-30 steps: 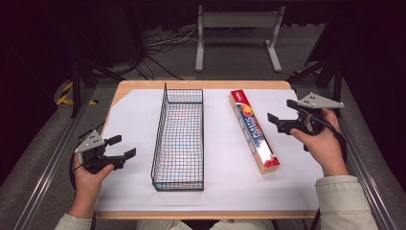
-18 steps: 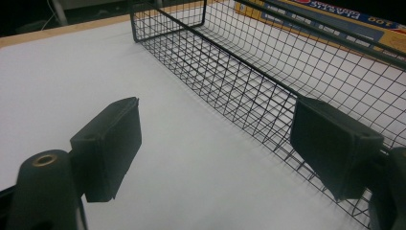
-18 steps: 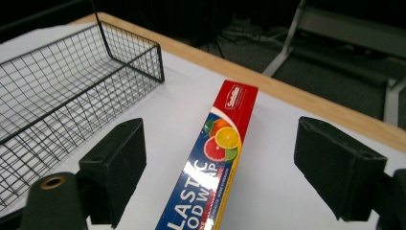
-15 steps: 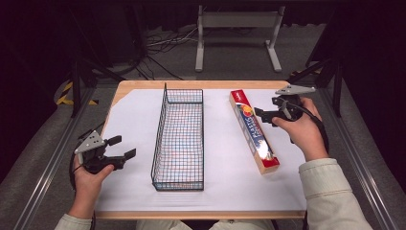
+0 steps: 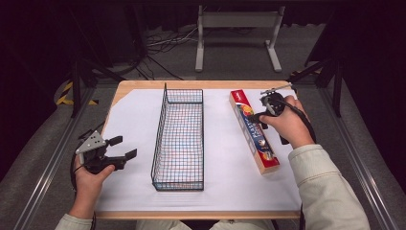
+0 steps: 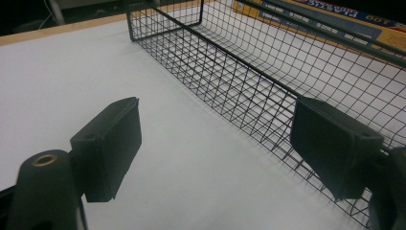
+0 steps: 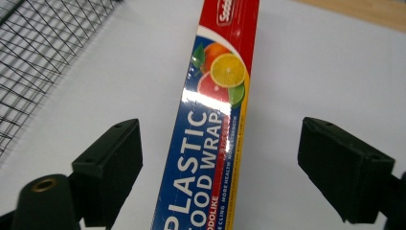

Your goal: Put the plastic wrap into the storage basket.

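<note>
A long box of plastic food wrap [image 5: 253, 132], red and blue with citrus fruit printed on it, lies flat on the white sheet right of a black wire basket [image 5: 177, 139]. My right gripper [image 5: 256, 117] hovers over the box's far half. In the right gripper view it [image 7: 229, 165] is open, with a pad on each side of the box [image 7: 215, 120] and not touching it. My left gripper [image 5: 123, 147] stands open left of the basket, low over the sheet. In the left gripper view the gripper [image 6: 220, 143] holds nothing, and the basket's long wall [image 6: 268, 72] runs beside its right pad.
The white sheet [image 5: 134, 120] covers a wooden table with a metal rail along each side. The basket holds nothing. Cables and a grey stand [image 5: 237, 28] are on the floor beyond the far edge. The box [image 6: 335, 12] shows through the mesh.
My right gripper has moved left and down from beside the table's right edge to straddle the plastic wrap box. The left gripper has stayed in place.
</note>
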A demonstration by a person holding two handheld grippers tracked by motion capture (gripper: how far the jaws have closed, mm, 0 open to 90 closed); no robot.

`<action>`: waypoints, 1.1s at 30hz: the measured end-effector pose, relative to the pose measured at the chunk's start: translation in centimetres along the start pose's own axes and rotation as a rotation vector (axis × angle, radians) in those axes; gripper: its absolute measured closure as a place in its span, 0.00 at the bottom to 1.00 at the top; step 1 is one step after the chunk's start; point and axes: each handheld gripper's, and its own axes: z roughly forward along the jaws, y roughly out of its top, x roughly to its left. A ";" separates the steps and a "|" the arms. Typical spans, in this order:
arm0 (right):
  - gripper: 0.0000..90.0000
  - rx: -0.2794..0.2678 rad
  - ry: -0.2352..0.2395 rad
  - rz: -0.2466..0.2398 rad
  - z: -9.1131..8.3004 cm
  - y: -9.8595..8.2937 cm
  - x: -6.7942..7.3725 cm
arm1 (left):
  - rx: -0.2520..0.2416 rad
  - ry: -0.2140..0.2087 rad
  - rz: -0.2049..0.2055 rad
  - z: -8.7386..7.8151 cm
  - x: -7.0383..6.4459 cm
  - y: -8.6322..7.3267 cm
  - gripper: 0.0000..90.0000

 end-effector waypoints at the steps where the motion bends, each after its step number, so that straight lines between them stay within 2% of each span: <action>1: 0.17 0.022 -0.004 0.005 0.4 0.0 0.1 | -0.001 -0.001 -0.001 0.0 0.0 0.0 0.21; 4: 0.17 0.066 0.000 0.028 1.2 -0.1 0.2 | 0.003 0.001 0.001 0.0 0.0 0.0 0.21; 7: 0.17 0.114 -0.019 0.030 2.2 -0.3 0.2 | 0.005 -0.002 0.001 0.1 0.0 0.0 0.21; 8: 0.17 0.114 -0.019 0.030 2.2 -0.3 0.2 | 0.005 -0.002 0.001 0.1 0.0 0.0 0.21; 13: 0.16 0.193 -0.014 0.063 3.5 -0.2 0.6 | 0.003 -0.002 0.000 0.1 0.0 0.0 0.21; 18: 0.14 0.242 -0.024 0.070 4.9 -0.3 0.6 | 0.000 -0.002 -0.001 0.0 0.0 0.0 0.21; 25: 0.12 0.281 -0.030 0.059 6.1 -0.4 1.0 | 0.000 -0.002 -0.006 0.0 0.1 0.0 0.21; 28: 0.13 0.308 -0.038 0.059 6.7 -0.5 1.2 | 0.001 -0.006 -0.002 0.0 0.0 0.0 0.21; 33: 0.21 0.356 -0.058 0.066 7.5 -0.7 1.2 | -0.003 -0.007 -0.012 0.0 0.1 -0.1 0.21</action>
